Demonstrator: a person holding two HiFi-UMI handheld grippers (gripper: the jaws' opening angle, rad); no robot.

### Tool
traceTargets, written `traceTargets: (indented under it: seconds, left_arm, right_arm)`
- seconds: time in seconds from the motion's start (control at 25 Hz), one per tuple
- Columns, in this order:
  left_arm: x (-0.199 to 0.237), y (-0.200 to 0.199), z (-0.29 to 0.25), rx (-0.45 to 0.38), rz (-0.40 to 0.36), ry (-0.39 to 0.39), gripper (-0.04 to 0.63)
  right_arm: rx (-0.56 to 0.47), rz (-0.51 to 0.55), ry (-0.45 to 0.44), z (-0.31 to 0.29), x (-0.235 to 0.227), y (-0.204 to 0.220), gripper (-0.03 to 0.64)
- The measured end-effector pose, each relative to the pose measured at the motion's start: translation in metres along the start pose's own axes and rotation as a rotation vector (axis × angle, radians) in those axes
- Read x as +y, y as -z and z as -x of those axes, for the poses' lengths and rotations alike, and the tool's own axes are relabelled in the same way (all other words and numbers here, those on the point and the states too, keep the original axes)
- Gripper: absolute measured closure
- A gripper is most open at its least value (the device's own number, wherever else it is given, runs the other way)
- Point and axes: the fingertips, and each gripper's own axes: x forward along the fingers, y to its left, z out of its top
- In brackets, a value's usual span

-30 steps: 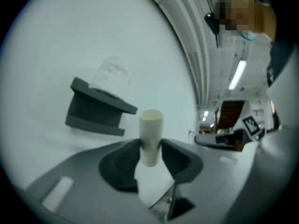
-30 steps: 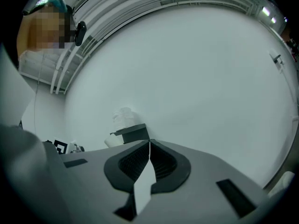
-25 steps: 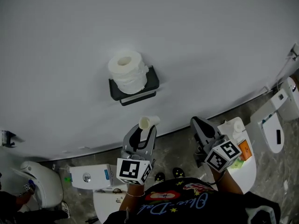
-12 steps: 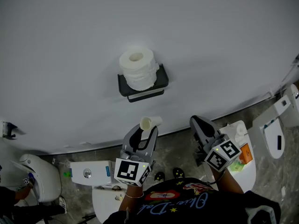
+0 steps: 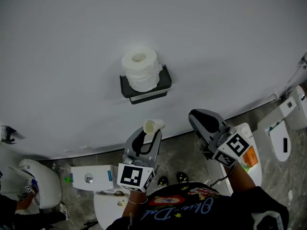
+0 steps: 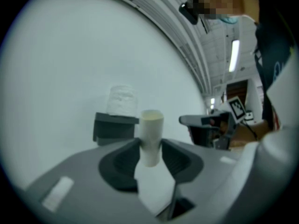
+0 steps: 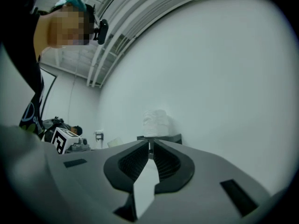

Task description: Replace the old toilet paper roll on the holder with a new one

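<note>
A white toilet paper roll stands upright on the black wall holder, which hangs on the grey wall. My left gripper sits below the holder, shut on a bare cardboard tube that pokes out past its jaws. In the left gripper view, the tube stands clamped between the jaws, with the roll and holder behind it. My right gripper is to the right, shut and holding nothing. The right gripper view looks along the closed jaws toward the roll.
Below the wall lie a white toilet at the right, another white toilet at the left, and a white box. A round white table under my right arm carries an orange item.
My right gripper has risen, shifted a little left and rolled. The left gripper has kept still with the tube. The head view shifted slightly, so the holder appears further right.
</note>
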Motion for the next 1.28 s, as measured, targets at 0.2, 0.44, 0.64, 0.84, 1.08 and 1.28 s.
traceTargets:
  seconds: [0.2,0.44,0.64,0.84,1.08,1.28]
  left_arm:
    - [0.005,0.003,0.009,0.009,-0.037,-0.034,0.453]
    - [0.007,0.005,0.021,0.008,-0.037,-0.056,0.451]
    - [0.013,0.007,0.034,0.012,-0.021,-0.089,0.451]
    - [0.025,0.01,0.046,0.017,0.0,-0.142,0.451]
    - [0.033,0.015,0.054,-0.004,0.002,-0.165,0.451]
    - [0.036,0.016,0.057,-0.006,0.021,-0.175,0.451]
  right_arm:
    - [0.046,0.336,-0.17,-0.046,0.016,-0.058,0.6]
    - [0.304,0.733,-0.351,-0.115,0.022,-0.078,0.499]
    - [0.559,0.911,-0.481,-0.153,0.025,-0.067,0.452]
    - [0.731,0.975,-0.56,-0.172,0.022,-0.058,0.422]
    - [0.911,0.993,-0.675,-0.176,0.02,-0.043,0.412]
    - [0.973,0.993,-0.761,-0.177,0.022,-0.035,0.413]
